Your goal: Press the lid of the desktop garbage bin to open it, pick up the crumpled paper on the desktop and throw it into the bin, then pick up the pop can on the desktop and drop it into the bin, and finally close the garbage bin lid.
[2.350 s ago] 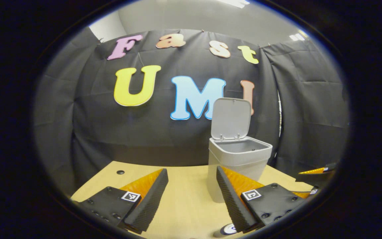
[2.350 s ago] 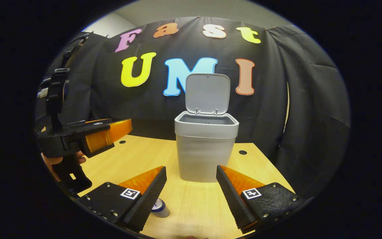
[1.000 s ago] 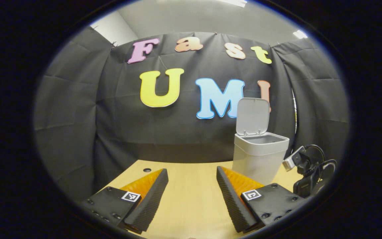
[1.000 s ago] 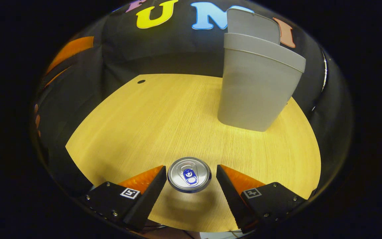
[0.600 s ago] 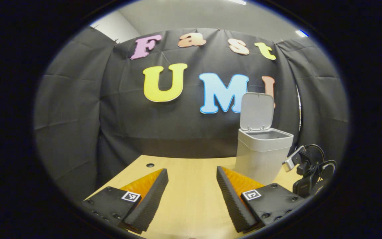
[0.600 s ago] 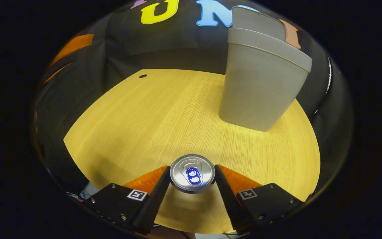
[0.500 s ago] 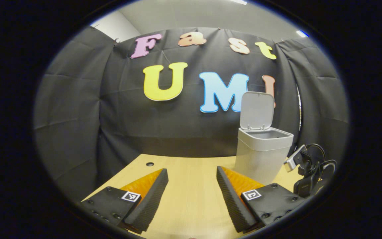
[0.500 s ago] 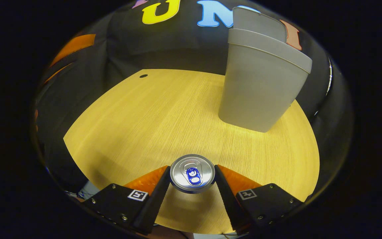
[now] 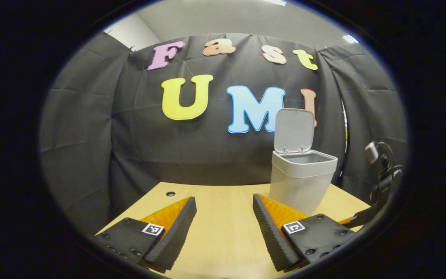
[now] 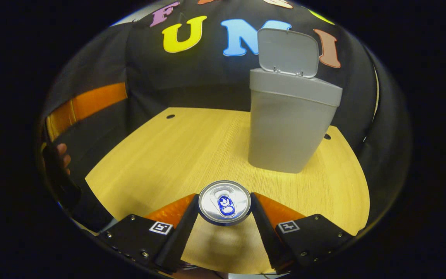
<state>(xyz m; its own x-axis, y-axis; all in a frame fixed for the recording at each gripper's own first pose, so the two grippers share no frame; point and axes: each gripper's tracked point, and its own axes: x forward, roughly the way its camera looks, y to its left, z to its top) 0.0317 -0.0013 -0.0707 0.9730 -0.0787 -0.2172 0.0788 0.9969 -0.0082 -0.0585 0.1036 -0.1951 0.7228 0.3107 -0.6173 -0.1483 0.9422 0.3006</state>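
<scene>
Left gripper view looking level across the table (image 9: 223,240), right gripper view tilting down from above, both sharing the bin (image 9: 302,182) (image 10: 285,128).

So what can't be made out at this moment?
- Bin contents, crumpled paper included: right gripper view, front wall hides the inside; left gripper view, the rim blocks it.
- Pop can body: right gripper view, seen top-down, sides hidden.
- Left gripper: fingers cut off by the bottom edge.

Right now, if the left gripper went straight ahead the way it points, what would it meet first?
Probably the black cloth wall. The left gripper is open, above the table; the bin stands right of its line.
</scene>
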